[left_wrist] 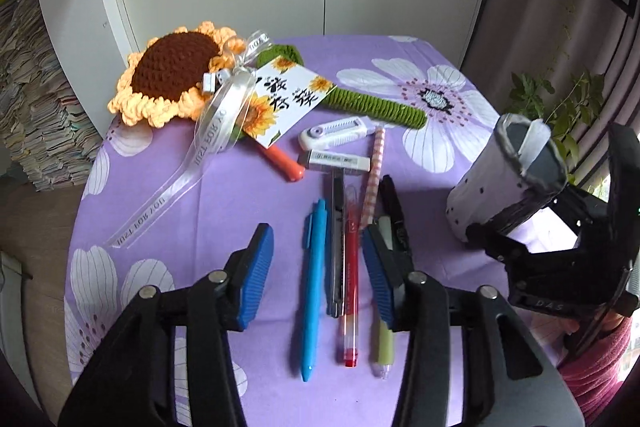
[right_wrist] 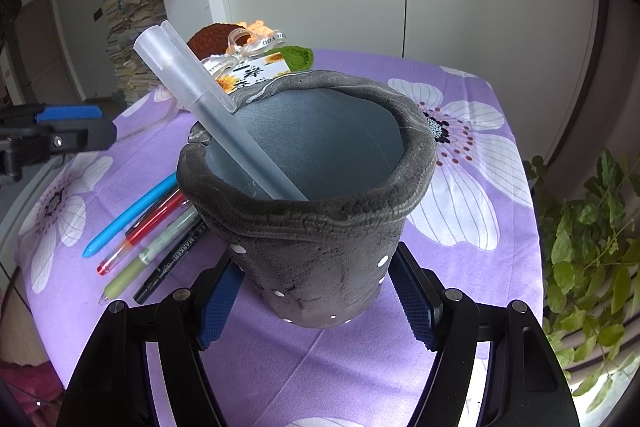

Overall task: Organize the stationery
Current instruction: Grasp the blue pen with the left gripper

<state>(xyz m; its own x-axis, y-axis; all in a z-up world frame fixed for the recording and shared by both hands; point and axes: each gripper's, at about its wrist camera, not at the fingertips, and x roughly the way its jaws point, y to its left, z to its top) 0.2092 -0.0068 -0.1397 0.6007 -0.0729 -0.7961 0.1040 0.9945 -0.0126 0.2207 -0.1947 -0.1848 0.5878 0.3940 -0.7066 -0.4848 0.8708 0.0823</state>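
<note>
A row of pens lies on the purple flowered cloth: a blue pen, a grey utility knife, a red pen, a green pen and a black marker. My left gripper is open above them, its blue pads either side of the blue pen, knife and red pen. My right gripper is shut on a grey pen holder, also in the left wrist view, tilted, with a frosted white pen inside.
A crocheted sunflower with ribbon and card lies at the back. A correction tape, an eraser, a checked pencil and an orange pen lie behind the row. A plant stands right of the table.
</note>
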